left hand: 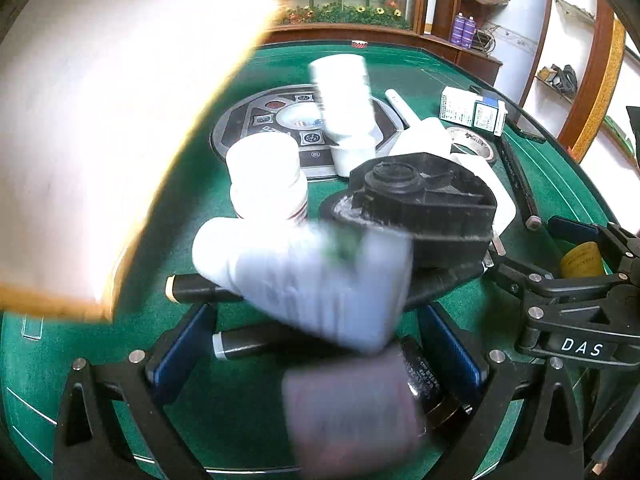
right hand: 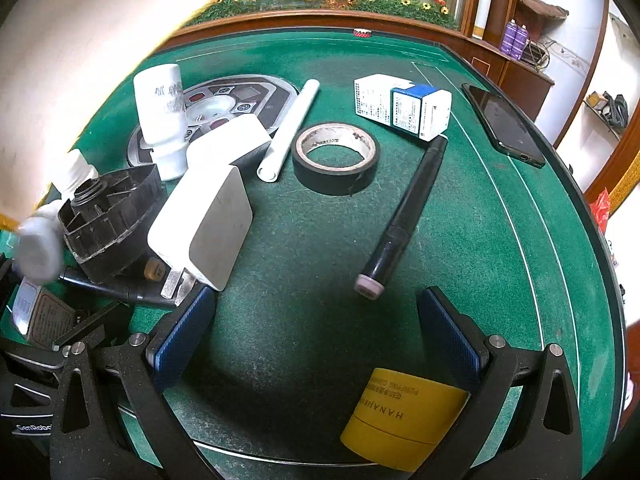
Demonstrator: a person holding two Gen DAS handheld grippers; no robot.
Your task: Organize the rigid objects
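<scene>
On the green table [right hand: 320,220] the rigid objects are crowded at 9 o'clock in the right wrist view. A blurred white bottle [left hand: 304,280] is seen between the spread fingers of the left gripper [left hand: 316,360]; whether it is gripped cannot be told. The right gripper [right hand: 316,344] is released and holds nothing, with the black pen [right hand: 404,216] at 1 o'clock and the tape roll [right hand: 336,158] at 12. The bottle is best carried slowly, clear of the black plastic part [left hand: 420,200].
</scene>
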